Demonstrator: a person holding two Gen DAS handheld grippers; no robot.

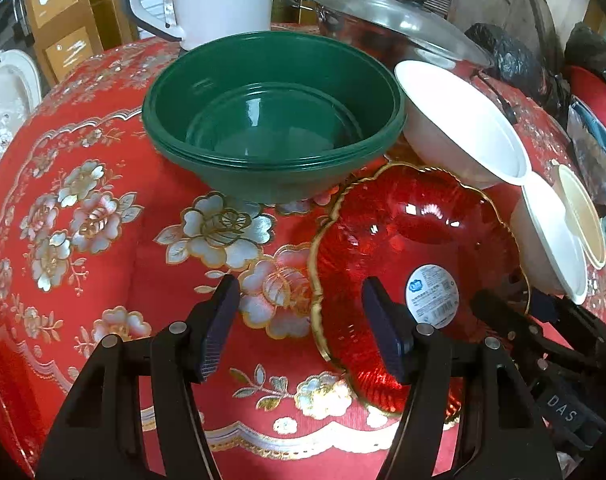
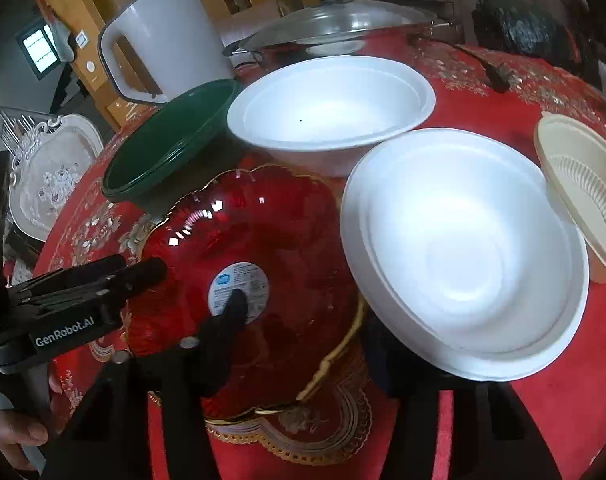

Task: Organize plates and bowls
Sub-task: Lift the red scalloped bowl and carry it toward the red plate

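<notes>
My right gripper (image 2: 299, 344) pinches the red plate's (image 2: 247, 264) near-right rim; left gripper (image 1: 299, 320) is open w/ nothing held. Risk: thin edge grip slips, plate knocks the white bowl (image 2: 463, 256) right beside it.

We saw yellow wooden furniture (image 1: 69, 20) behind the table, which wore a red floral cloth (image 1: 83, 208). A small bright window (image 2: 39, 50) lit a grey wall.

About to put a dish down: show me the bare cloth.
Free: the floral red tablecloth left of the stacked green plastic bowls and red glass plate. Crowded: the right side, where white foam bowls, a cream bowl and a lidded steel pot cluster.
</notes>
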